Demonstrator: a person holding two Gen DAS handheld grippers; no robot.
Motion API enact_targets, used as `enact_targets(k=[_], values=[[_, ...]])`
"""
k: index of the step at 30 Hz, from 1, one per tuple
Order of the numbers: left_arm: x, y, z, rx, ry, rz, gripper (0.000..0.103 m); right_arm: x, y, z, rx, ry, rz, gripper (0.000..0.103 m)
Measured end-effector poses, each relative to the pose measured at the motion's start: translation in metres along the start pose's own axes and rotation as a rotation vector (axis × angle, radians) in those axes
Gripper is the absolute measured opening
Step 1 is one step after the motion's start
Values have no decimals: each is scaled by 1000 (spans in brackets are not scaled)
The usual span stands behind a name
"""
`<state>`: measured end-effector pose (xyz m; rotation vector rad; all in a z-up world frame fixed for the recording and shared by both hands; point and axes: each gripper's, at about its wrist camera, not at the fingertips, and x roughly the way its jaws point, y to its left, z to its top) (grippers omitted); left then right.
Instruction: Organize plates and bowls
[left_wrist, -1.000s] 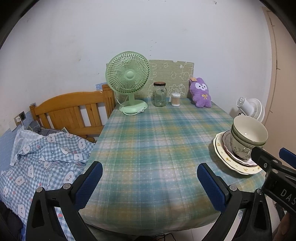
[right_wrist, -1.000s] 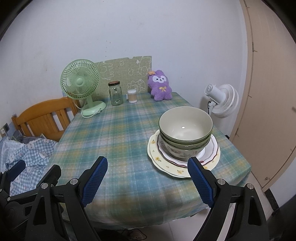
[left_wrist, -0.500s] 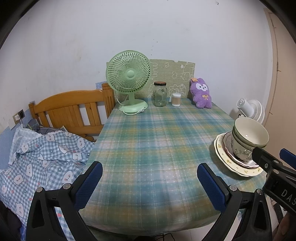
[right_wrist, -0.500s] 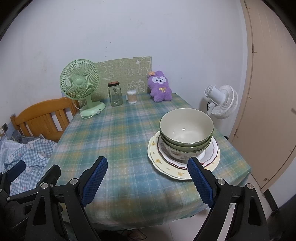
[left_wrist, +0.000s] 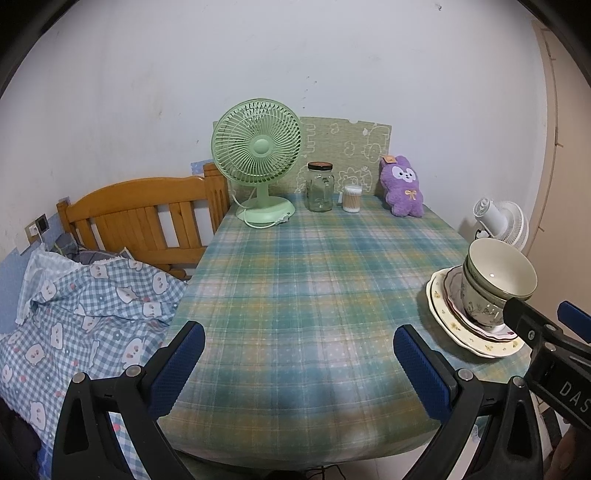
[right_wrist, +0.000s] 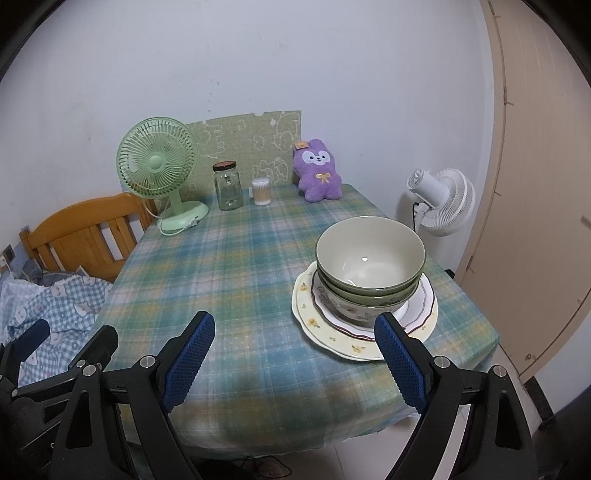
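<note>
Plaid-clothed bench (left_wrist: 306, 280) under the left wrist view, bare in the middle. Left gripper (left_wrist: 295, 354) low at the near edge, fingers (left_wrist: 177, 365) spread wide, holding nothing. Bowls (left_wrist: 495, 280) nested on stacked plates (left_wrist: 461, 332) at the right edge, partly hidden by the other tool. Green desk fan (left_wrist: 258, 162), glass jar (left_wrist: 320, 186), apparently empty, cotton-swab tub (left_wrist: 351, 198) full of swabs, and purple plush (left_wrist: 404, 186) along the far wall.

Right wrist view: right gripper (right_wrist: 291, 358) also wide apart and empty, short of the stack. Top bowl (right_wrist: 369, 254) empty, seated in at least two more, on plates (right_wrist: 332, 332) near the bench's right edge. Best done by pinching the top bowl's rim, lifting straight up so lower bowls stay put.
</note>
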<state>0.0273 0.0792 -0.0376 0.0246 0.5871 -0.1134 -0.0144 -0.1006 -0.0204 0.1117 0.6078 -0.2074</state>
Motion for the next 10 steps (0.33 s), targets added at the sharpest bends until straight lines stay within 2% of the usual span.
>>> enact_targets(k=[10], values=[[-2,-3,3,-4,-2,-10,103,0,-2,2,0,7,-7,90]])
